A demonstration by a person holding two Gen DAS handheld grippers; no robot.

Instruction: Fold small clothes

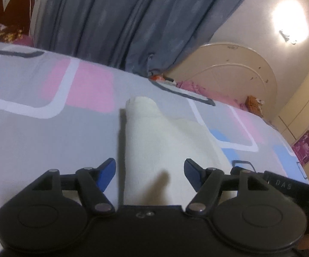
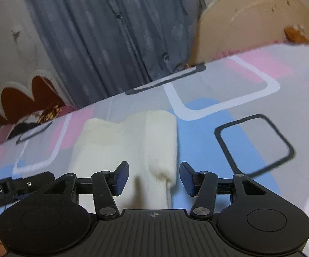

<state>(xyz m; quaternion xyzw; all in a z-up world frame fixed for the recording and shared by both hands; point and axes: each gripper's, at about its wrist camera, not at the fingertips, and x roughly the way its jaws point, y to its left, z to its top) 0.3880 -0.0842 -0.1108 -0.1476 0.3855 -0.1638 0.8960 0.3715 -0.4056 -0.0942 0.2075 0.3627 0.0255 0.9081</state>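
Step in hand: one fold seems already made, because the cream garment (image 1: 154, 150) lies as a long narrow shape with its sides turned in; I judge the task is in the middle, between two folds.
Garment place: it lies flat on the bed sheet (image 1: 47, 150), directly in front of both grippers, and its far end points toward the grey curtain (image 1: 111, 21).
Left gripper (image 1: 149, 173): the jaws stand wide apart and hold nothing; the near end of the garment is between and under the blue fingertips (image 1: 107, 171).
Right gripper (image 2: 154, 177): also spread apart and empty; the right edge of the garment lies just beside its right fingertip.
Next move: probably each gripper must close on one near corner, lift both together, and carry them toward the far end, so that the garment halves along its length. The pinch should take all layers, or the turned-in sides may fall open.
Garment material: soft, thick, slightly fuzzy cloth, maybe knit; the right wrist view shows a rolled, rounded edge (image 2: 161, 145). The picture is blurred, so the weave I cannot tell.
Sheet material: smooth thin cloth, grey with pink, blue and white rounded squares.
Behind the garment: the curtain hangs in heavy folds, and a cream arched headboard (image 1: 229, 68) looks hard and smooth.
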